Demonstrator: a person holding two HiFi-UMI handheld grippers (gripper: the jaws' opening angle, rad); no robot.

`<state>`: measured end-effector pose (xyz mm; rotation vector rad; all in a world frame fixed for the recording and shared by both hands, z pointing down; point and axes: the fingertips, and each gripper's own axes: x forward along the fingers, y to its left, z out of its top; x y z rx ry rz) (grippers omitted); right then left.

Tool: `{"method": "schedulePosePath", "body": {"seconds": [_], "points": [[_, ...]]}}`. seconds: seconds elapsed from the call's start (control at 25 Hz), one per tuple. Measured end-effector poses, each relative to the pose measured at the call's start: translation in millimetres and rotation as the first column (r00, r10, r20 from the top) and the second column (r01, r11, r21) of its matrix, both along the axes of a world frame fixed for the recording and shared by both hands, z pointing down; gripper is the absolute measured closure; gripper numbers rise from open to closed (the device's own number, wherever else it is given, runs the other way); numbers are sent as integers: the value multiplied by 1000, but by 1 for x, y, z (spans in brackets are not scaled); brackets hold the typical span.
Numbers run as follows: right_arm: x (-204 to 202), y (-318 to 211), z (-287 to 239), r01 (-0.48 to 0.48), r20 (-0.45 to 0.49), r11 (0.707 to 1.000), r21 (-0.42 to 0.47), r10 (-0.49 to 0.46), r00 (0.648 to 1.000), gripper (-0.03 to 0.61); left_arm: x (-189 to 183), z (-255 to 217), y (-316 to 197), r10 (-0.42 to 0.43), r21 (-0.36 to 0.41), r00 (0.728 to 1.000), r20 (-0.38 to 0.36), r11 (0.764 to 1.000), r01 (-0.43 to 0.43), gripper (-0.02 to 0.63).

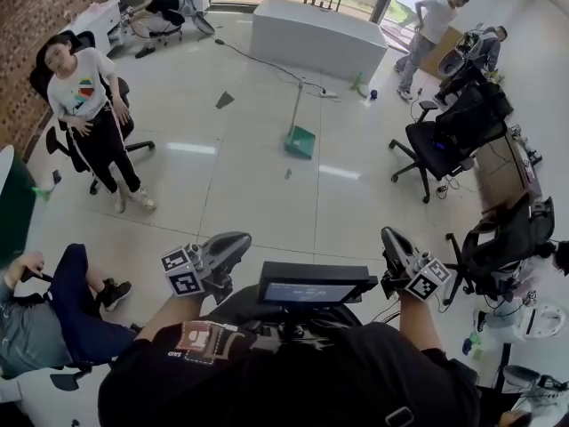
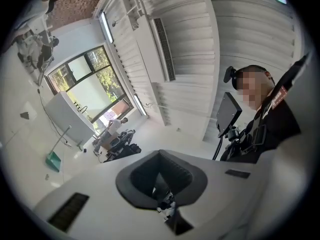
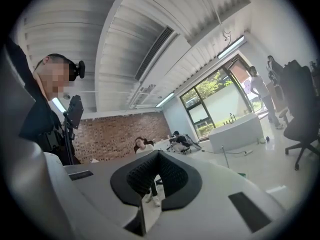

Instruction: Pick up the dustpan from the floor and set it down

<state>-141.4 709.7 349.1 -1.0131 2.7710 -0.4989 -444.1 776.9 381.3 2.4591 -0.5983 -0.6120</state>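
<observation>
The green dustpan stands on the white tiled floor some way ahead of me, its long thin handle rising from it. It also shows small in the left gripper view, the dustpan far off at left, and as a green speck, the dustpan, in the right gripper view. My left gripper is held close to my body at lower centre-left, shut and empty. My right gripper is held close at lower right, also shut with nothing in it. Both are far from the dustpan.
A white tub-like counter stands behind the dustpan, with a cable trailing over the floor. Black office chairs line the right side. A person sits at left, another person at lower left. A small scrap lies near the dustpan.
</observation>
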Motion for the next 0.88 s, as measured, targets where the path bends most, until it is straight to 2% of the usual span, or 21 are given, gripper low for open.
{"method": "schedulePosePath", "body": {"seconds": [0.24, 0.32, 0.48, 0.6, 0.68, 0.88], "points": [[69, -175, 25, 82, 6, 996, 27, -83, 997, 568, 73, 1, -168, -64, 13, 996, 55, 998, 63, 609], [89, -231, 25, 124, 4, 992, 23, -124, 992, 568, 97, -6, -226, -103, 9, 994, 43, 995, 103, 609], [142, -333, 24, 214, -8, 976, 44, -214, 977, 568, 172, -12, -335, -133, 19, 989, 56, 991, 133, 609], [187, -407, 25, 216, 13, 975, 53, -217, 976, 568, 224, -14, -409, -123, 26, 989, 78, 992, 121, 609], [202, -455, 26, 206, 31, 977, 46, -208, 978, 568, 242, -14, -460, -102, 17, 990, 93, 995, 101, 609], [202, -584, 39, 170, 3, 985, 17, -170, 985, 568, 243, -4, -604, -61, -2, 995, 80, 998, 61, 609]]}}
